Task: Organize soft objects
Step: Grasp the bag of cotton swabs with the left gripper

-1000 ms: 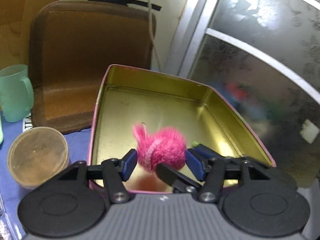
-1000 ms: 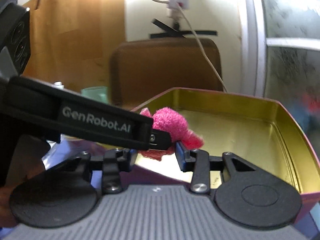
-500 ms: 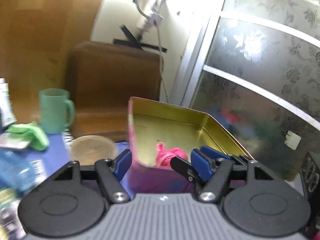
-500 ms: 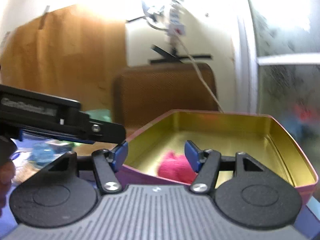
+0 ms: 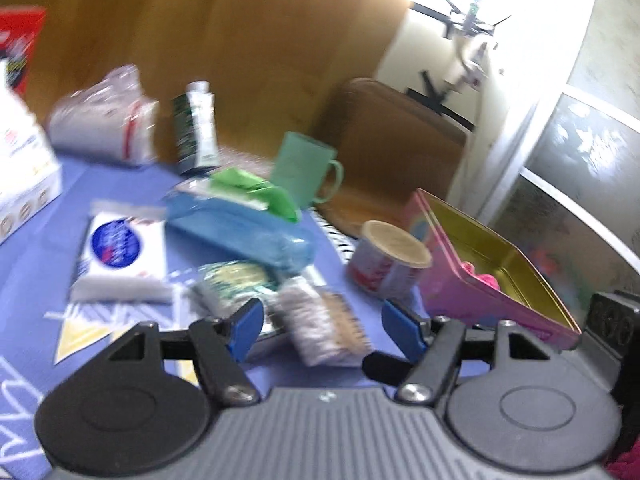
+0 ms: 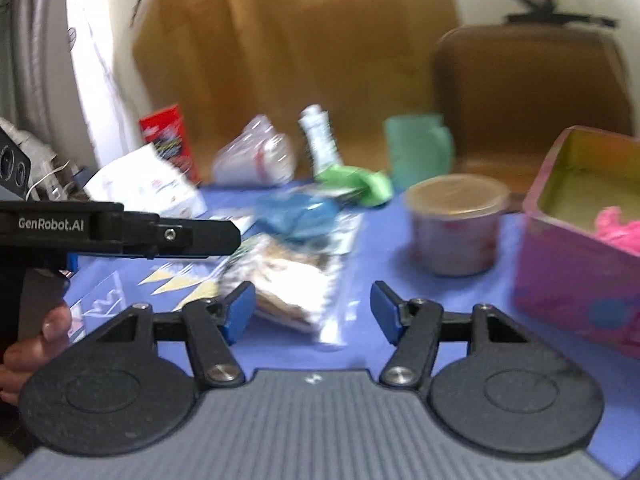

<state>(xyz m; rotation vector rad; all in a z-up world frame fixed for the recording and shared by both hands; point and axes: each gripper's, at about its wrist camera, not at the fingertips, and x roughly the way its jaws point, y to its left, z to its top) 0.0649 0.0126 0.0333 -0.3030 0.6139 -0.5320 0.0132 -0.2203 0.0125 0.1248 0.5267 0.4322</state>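
Step in hand, as I read it: one soft item is done, both tools are turned to the pile for the next. The fluffy pink pom-pom (image 5: 486,280) lies inside the pink tin box with gold interior (image 5: 500,256), at the right end of the blue-covered desk (image 5: 24,248); nothing touches it.

Left hand-held gripper (image 5: 322,326): jaws have just been opening and stand apart, nothing pinched; a clear-wrapped packet with pale and brown contents (image 5: 320,320) shows between the blue pads, lying on the desk. Right hand-held gripper (image 6: 312,312): jaws have just been opening and stand apart, nothing gripped; the same packet sits in its gap too. Both views are blurred.

Other clutter: blue plastic pack (image 5: 248,236), bright green crumpled cloth (image 5: 256,192), white packet with blue round label (image 5: 120,248), green mug (image 5: 308,172), paper-lidded cup (image 5: 390,260) just beside the tin.

Next move likely calls for choosing a genuinely soft piece, perhaps the green cloth, lowering open jaws around it, closing gently, then carrying it to the tin past the cup.
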